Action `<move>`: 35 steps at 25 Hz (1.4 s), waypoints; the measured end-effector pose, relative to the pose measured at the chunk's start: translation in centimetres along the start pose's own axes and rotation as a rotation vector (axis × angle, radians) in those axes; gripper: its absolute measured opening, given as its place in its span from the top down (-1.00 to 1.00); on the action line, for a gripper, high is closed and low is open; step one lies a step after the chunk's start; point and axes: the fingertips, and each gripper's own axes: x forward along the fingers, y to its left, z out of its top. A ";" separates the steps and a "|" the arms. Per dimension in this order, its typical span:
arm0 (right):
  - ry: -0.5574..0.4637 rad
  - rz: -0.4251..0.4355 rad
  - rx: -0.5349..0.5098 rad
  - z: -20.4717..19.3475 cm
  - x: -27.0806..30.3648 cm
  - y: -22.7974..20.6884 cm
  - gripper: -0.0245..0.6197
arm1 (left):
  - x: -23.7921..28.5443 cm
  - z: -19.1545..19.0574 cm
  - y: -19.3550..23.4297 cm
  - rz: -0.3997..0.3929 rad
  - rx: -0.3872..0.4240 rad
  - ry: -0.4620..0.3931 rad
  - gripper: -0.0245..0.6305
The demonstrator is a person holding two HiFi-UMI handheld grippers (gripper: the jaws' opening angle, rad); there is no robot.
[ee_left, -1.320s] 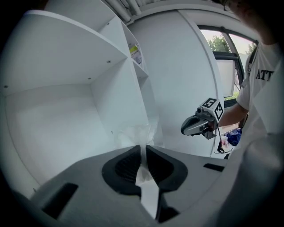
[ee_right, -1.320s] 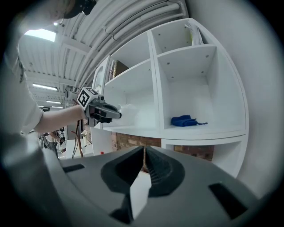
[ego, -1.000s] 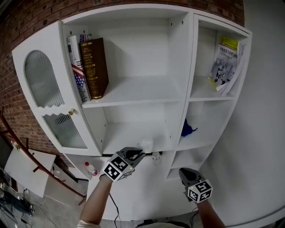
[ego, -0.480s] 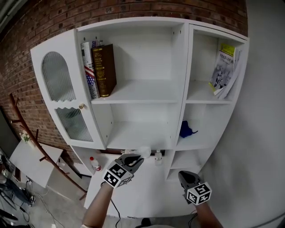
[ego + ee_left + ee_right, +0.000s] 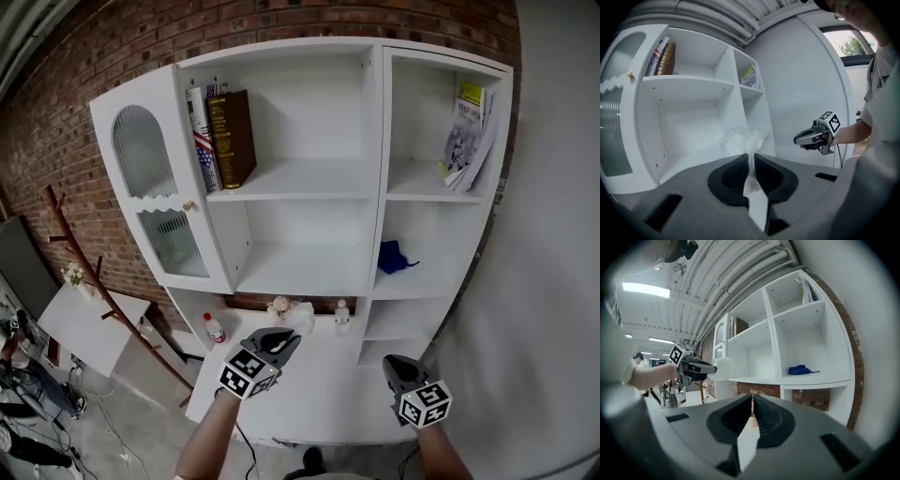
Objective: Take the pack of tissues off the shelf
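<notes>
The pack of tissues (image 5: 302,317) is a white bundle in clear plastic. It hangs in the air in front of the white shelf unit (image 5: 373,178), level with the low counter (image 5: 319,384). My left gripper (image 5: 291,338) is shut on the pack's plastic wrapper, which the left gripper view shows pinched between the jaws (image 5: 751,161), with the pack (image 5: 739,139) bulging beyond them. My right gripper (image 5: 392,362) is held lower right, apart from the pack. Its jaws (image 5: 752,401) are shut with nothing between them. From there the pack (image 5: 723,368) shows at the left.
The top shelf holds books (image 5: 223,136), and a magazine (image 5: 466,131) leans in the right compartment. A blue cloth (image 5: 394,258) lies on the right middle shelf. A red-capped bottle (image 5: 214,328), small flowers (image 5: 278,306) and a white bottle (image 5: 342,312) stand low. The glazed door (image 5: 150,187) hangs open left.
The view has backed away from the shelf unit. My left gripper has drawn the pack out from the middle shelf's front edge into the air. The right gripper stayed low.
</notes>
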 end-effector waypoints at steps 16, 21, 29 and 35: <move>-0.033 0.052 -0.016 -0.3 -4.4 4.6 0.82 | -9.0 -3.5 -4.9 0.189 -0.093 -0.021 0.77; -0.086 0.026 -0.004 0.6 -4.9 5.5 0.82 | -11.3 -4.3 -5.1 0.214 -0.109 -0.021 0.77; -0.062 0.023 -0.018 0.5 -3.2 7.3 0.82 | -13.2 -5.5 -3.5 0.238 -0.135 -0.061 0.77; -0.080 -0.010 -0.011 1.6 -1.6 9.4 0.82 | -14.7 -6.1 -1.8 0.226 -0.135 -0.087 0.77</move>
